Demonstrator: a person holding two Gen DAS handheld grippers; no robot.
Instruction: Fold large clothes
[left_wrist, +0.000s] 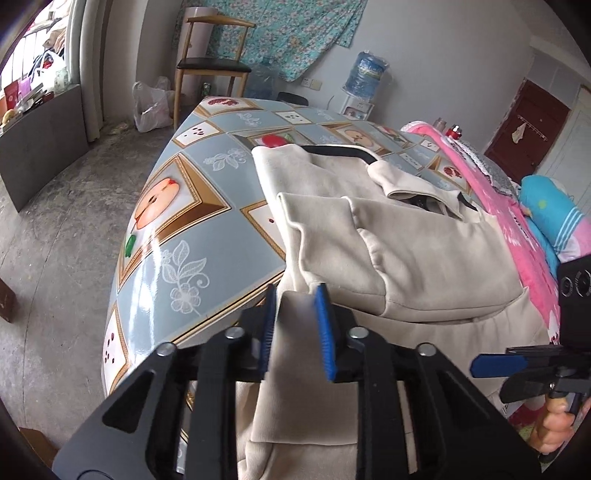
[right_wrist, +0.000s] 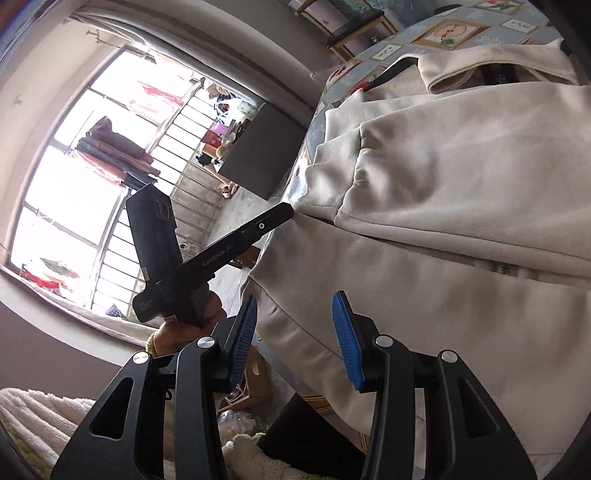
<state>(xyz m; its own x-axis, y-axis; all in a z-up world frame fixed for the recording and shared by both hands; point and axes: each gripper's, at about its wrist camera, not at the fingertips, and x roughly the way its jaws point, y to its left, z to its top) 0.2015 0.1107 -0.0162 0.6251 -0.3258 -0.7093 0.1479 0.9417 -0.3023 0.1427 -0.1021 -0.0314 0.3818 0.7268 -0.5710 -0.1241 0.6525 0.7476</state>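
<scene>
A large beige garment (left_wrist: 399, 243) with a black collar lies on the table (left_wrist: 192, 206), its lower part hanging over the near edge. My left gripper (left_wrist: 297, 299) has its blue pads on either side of a fold of the hanging fabric, still a little apart. My right gripper (right_wrist: 293, 314) is open at the garment's hanging hem (right_wrist: 424, 295), with cloth between its fingers. The right gripper also shows at the right edge of the left wrist view (left_wrist: 491, 365). The left gripper shows in the right wrist view (right_wrist: 280, 214), its tip against the garment's edge.
The table has a glossy blue-grey patterned cover. A pink blanket (left_wrist: 517, 221) lies at its right side. A wooden chair (left_wrist: 210, 66), a plastic bag (left_wrist: 151, 107) and water jugs (left_wrist: 365, 74) stand behind. A barred window (right_wrist: 92, 184) is to the left.
</scene>
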